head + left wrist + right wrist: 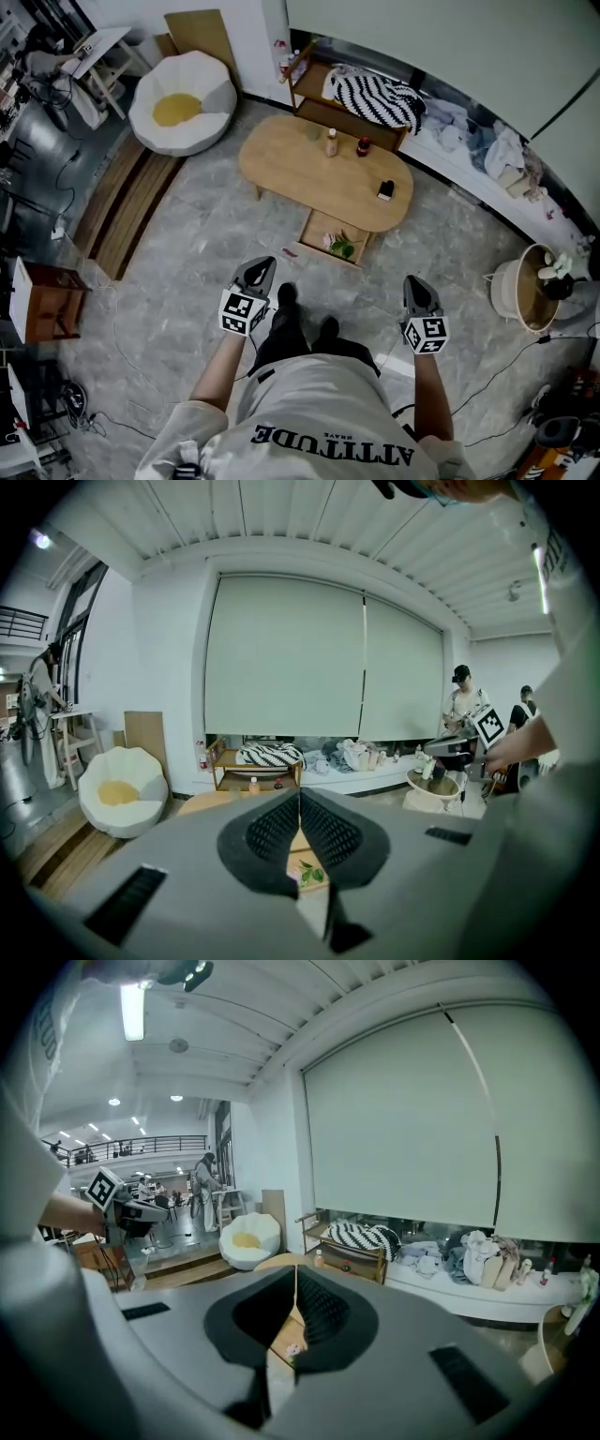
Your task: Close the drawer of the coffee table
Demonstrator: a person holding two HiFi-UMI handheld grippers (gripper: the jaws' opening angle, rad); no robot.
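Two closed, empty tongs: left tongs [265, 270] and right tongs [415, 284]. The open drawer [321, 228] lies above and between them, well apart, neither nearer.

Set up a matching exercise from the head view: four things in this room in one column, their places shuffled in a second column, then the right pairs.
Things
1. open wooden drawer
2. white petal-shaped chair with a yellow cushion
3. black-and-white striped blanket
4. small black object

Places
A. on the low wooden shelf by the wall
B. pulled out from under the oval wooden coffee table
C. on the tabletop, near its right end
D. on the floor, left of the table

Pairs: 1-B, 2-D, 3-A, 4-C
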